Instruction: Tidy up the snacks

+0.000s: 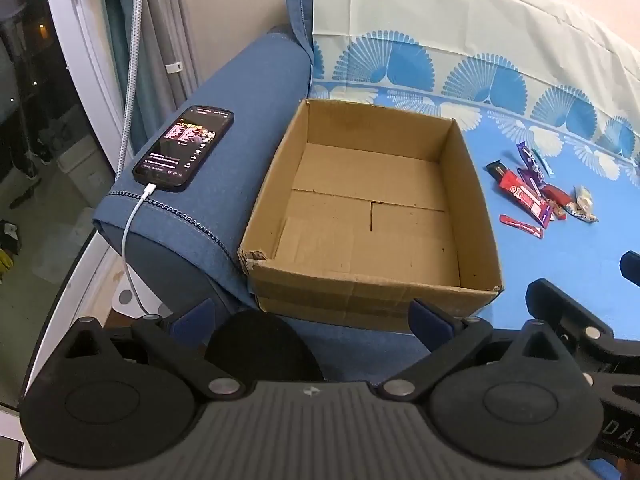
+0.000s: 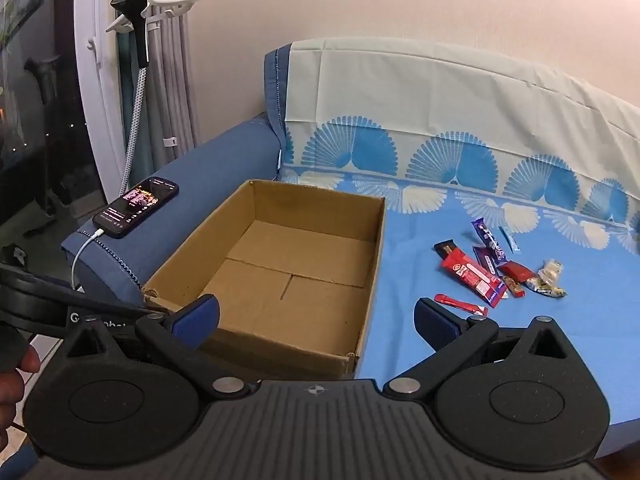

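Sitting on the blue sofa cover (image 2: 520,340), the open cardboard box (image 2: 224,292) pressed against the armrest (image 2: 208,168) on its left, where a charging phone (image 2: 136,208) lay. Clear cover stretched right of the box to the snacks (image 2: 496,270), heaped well apart from it. Both the left hand-held gripper (image 1: 316,316) and the right hand-held gripper (image 2: 320,316) stood wide open and empty, tilted downward at the near box edge, touching nothing.
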A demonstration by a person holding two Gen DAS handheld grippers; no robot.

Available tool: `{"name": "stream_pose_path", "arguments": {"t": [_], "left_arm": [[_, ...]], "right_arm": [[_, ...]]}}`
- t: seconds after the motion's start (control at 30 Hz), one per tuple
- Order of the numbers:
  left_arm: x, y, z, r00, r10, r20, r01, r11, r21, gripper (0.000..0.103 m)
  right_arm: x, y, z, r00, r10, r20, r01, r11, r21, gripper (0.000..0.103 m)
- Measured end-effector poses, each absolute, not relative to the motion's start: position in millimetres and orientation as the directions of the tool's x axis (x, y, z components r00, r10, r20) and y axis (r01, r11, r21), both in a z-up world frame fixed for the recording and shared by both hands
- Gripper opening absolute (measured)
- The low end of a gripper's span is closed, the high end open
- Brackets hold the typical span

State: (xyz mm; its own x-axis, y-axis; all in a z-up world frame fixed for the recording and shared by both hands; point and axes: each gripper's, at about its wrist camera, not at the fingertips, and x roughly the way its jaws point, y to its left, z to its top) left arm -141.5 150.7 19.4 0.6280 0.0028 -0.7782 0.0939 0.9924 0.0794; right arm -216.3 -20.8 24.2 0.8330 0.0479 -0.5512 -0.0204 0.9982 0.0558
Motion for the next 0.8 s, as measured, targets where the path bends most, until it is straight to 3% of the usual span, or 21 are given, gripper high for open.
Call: {"name": "stream_pose_path", "arguments": {"t": [0.8], "left_arm": [[-136.9,138.6,12.6,0.610,0.034,-0.791,0.109,0.986,0.127,0.103]], "right_arm": [[-210.0,-26.7,16.9,0.819,0.058,-0.571,0.002,0.995,0.104,0.103]]}}
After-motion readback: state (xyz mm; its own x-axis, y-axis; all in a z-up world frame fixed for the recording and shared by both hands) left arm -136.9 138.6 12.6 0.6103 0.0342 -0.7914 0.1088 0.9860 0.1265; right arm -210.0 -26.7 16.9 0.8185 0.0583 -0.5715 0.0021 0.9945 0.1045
